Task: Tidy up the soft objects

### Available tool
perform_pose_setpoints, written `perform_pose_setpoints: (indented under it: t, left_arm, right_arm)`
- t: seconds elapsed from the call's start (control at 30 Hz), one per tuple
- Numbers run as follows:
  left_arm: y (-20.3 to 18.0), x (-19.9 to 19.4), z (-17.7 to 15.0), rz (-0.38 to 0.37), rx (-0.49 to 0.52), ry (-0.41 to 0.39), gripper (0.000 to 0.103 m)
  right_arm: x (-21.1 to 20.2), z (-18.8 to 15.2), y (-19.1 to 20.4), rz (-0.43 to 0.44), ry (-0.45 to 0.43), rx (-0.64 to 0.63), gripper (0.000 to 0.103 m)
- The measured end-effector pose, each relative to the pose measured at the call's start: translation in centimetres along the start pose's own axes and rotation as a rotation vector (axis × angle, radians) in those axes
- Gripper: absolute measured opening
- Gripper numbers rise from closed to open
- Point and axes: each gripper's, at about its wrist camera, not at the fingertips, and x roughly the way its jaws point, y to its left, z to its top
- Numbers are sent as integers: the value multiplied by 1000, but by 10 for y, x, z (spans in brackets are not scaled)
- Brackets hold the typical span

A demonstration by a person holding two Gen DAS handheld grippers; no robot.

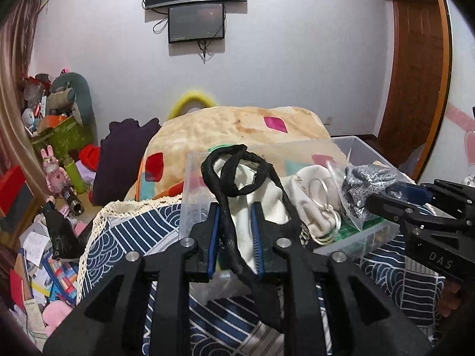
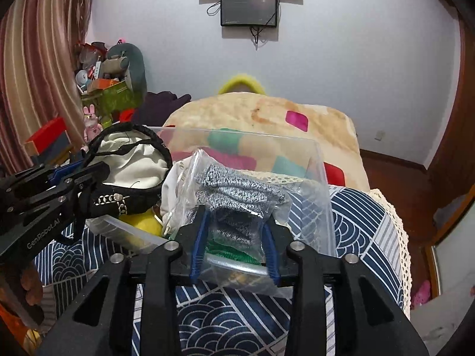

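Black strap (image 1: 237, 195), b/w speckled knit (image 2: 234, 190) in clear bag, navy wave-print cloth (image 2: 231, 320), blue-padded jaws.

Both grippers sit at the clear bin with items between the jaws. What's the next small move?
Probably open both fully and back out: the black strap lies slack between the left gripper pads, and the bagged grey knitwear already rests in the clear bin between the right gripper pads.

Clear bin's (image 2: 322, 178) floor lies hidden beneath bagged fabric (image 2: 237, 190) and cloths.
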Motion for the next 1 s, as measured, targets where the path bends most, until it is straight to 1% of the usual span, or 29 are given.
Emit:
perform_pose_setpoints:
  t: [0.07,0.1,0.2,0.3,0.33,0.37,0.43,0.53,0.57,0.7,0.73,0.8,0.83,0.87,1.0]
  left_arm:
    - [3,-2,0,-15,-15,7,23]
    - [5,-4,0,-22,-24,11,23]
    - [8,-9,0,-41,-37,18,24]
    - [8,-19,0,-52,-33,10,25]
    - [8,-23,0,-55,-30,3,30]
    - [7,-29,1,-62,-26,-6,36]
    - [5,-40,2,-74,-21,-25,42]
    - [0,-60,5,-72,-4,-80,48]
    - [-2,-69,6,-76,6,-100,51]
    - [-7,-97,6,-100,14,-156,59]
    - [-8,-102,7,-109,12,-162,59]
    - [-10,-114,8,-120,15,-180,62]
    - [-12,-119,7,-119,21,-189,65]
    - [-14,-123,7,-117,25,-196,70]
    - [-18,-140,4,-135,25,-222,80]
  right_arm:
    - [-5,-1,-4,19,-4,19,47]
    - [-7,-3,-4,21,-10,22,49]
    - [-17,-4,-5,9,-28,18,51]
    - [-27,-4,-5,22,-47,21,51]
    - [-32,-4,-5,23,-57,19,52]
    - [-37,-3,-5,21,-70,17,54]
    - [-47,-2,-5,22,-99,17,58]
    - [-62,1,-3,34,-143,16,58]
    - [-65,1,-3,37,-154,15,58]
    - [-88,5,4,49,-219,9,58]
    - [-94,6,6,49,-237,6,59]
    - [-105,5,10,49,-273,0,67]
    - [-110,4,12,48,-289,-3,72]
    - [-116,3,16,46,-310,-9,73]
    - [-128,-1,22,54,-352,-20,73]
